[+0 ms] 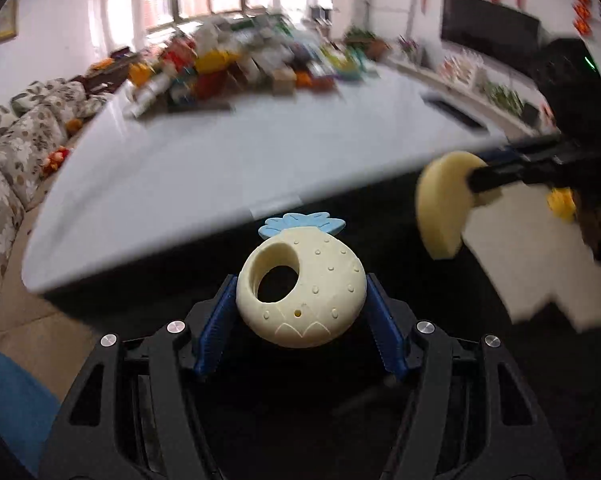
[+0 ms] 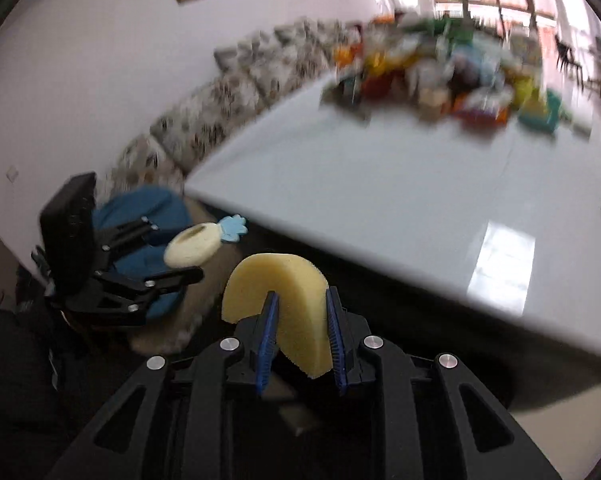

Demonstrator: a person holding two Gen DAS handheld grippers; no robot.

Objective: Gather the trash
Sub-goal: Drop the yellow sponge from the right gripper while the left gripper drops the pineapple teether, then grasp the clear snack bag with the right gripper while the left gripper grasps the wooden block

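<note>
Left wrist view shows my left claw pinching a cream toy with blue leaves between its 2 blue pads, below the edge of the white table. My right claw is pressed on a yellow sponge, also off the table, near the toy.

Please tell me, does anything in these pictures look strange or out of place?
Nothing looks spilled or broken. One oddity for trash: the left gripper holds an intact cream pineapple-shaped toy with blue leaves, and the right gripper a clean yellow sponge piece. The far table clutter is too blurred to judge.
</note>
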